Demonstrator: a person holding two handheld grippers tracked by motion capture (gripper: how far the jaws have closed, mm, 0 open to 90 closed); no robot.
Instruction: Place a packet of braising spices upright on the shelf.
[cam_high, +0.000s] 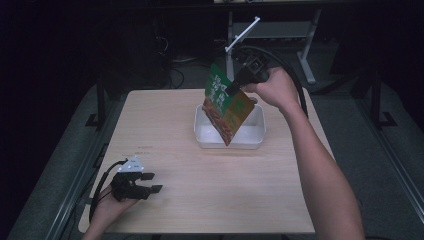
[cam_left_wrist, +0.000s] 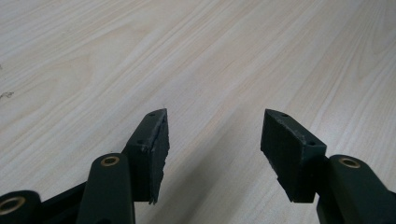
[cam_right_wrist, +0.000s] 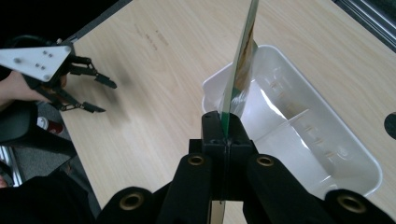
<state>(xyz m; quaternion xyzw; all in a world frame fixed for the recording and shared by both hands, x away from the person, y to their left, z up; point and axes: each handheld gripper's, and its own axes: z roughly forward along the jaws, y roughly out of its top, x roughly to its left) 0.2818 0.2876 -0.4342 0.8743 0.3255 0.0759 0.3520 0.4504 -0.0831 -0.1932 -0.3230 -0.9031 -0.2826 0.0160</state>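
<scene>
Up above the table, the right gripper (cam_high: 235, 86) had its jaws pinched tight on the top edge of a green and orange snack bag (cam_high: 226, 105). It held the bag by that thin edge so the rest could hang down freely. The bag hung tilted, with its low corner just over the white tray (cam_high: 252, 140), maybe even dipping inside. That looked like the spot where the bag was meant to go. In the right gripper view, the bag (cam_right_wrist: 243, 60) stood edge-on, straight up from the closed jaws, with the tray (cam_right_wrist: 355, 154) right behind it.

The right hand (cam_high: 272, 87) reached far forward, the arm stretched long across the wooden table (cam_high: 170, 125).

Well apart, near the front left corner, the left gripper (cam_high: 150, 182) rested low. Its jaws stood open with nothing between them, as if waiting. The left hand (cam_high: 107, 207) stayed close to the table's edge.
</scene>
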